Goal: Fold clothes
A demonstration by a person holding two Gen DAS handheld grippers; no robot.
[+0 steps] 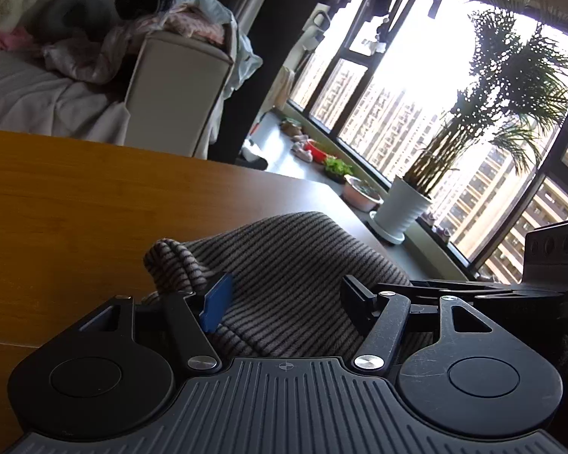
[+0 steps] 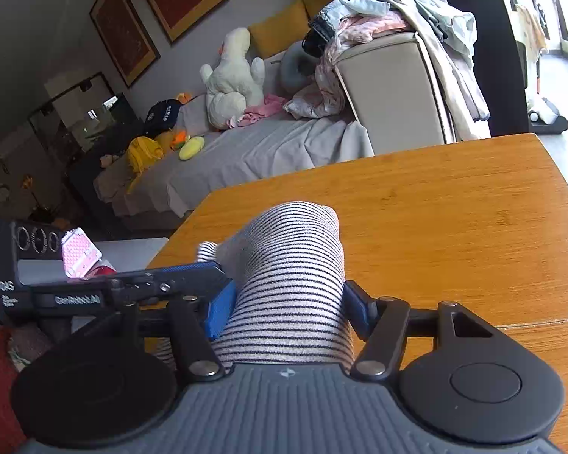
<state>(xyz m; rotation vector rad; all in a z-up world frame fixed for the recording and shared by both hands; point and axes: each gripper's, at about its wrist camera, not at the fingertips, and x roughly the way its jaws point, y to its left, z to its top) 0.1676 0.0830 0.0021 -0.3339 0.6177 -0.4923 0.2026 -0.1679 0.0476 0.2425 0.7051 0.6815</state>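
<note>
On wooden table (image 2: 454,208) lay striped garment (image 2: 287,265), bunched into thick roll. Right gripper (image 2: 287,302) pinched roll across its width, likely to carry fold. Left gripper (image 1: 287,297) straddled garment, jaws spread, pads apart from cloth.

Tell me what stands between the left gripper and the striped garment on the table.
Nothing visible does. In the left wrist view the striped garment already lies between the fingers of the left gripper, on the wooden table. The right gripper brackets the same cloth; whether its pads press on it cannot be told.
</note>
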